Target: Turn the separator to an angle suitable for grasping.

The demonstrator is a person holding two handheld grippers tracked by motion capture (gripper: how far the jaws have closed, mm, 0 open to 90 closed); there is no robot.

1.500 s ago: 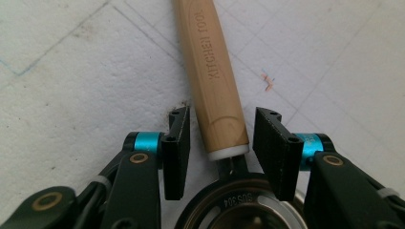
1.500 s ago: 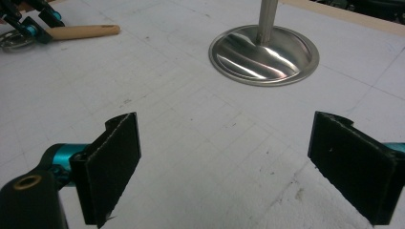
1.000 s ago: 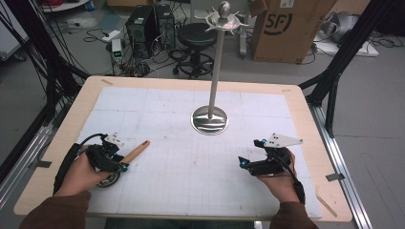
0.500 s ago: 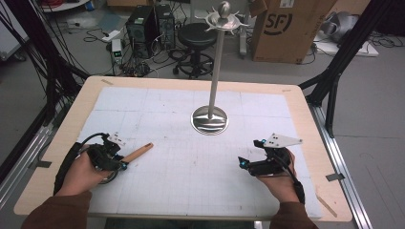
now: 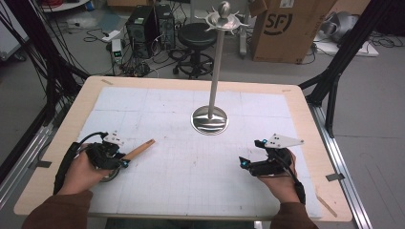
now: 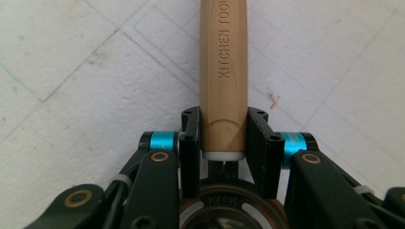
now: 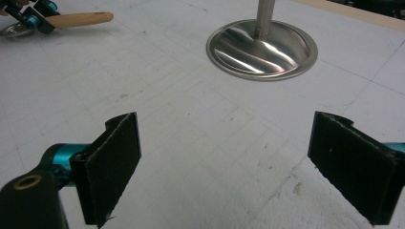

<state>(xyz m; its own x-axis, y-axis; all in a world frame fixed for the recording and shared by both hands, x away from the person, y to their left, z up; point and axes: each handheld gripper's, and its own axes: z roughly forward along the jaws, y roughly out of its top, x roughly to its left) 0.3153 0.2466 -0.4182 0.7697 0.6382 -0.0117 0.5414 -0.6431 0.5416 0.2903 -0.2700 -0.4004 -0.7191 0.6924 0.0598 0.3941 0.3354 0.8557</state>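
- Right now the left gripper point(image 5: 125, 161) is clamped on the wooden handle point(image 6: 223, 71) of a kitchen utensil, jaws pressed flat against both sides at the handle's base, right where wood meets the metal end point(image 6: 224, 210).
- Utensil sits at the near-left of the table point(image 5: 305, 102), on the white grid mat point(image 5: 191, 167), well apart from the steel stand point(image 5: 210, 119).
- Handling, my guess: stiff, light-ish; wood is smooth & rounded, so could twist in the pads if grip is loose. Metal end prob. heavier, so holding near that junction keeps it balanced – decent spot.
- Long axis: runs straight out along the jaws. In the high view the handle point(image 5: 139, 150) points away from the person & to the right, roughly toward the stand's base; metal end lies back under the gripper.
- Lettering "KITCHEN TOOL" reads along the handle, facing up.
- Right gripper point(image 5: 244, 163) holds nothing, jaws spread wide, near-right of the mat; pads point(image 7: 114, 167) aimed at the stand base point(image 7: 262, 45).
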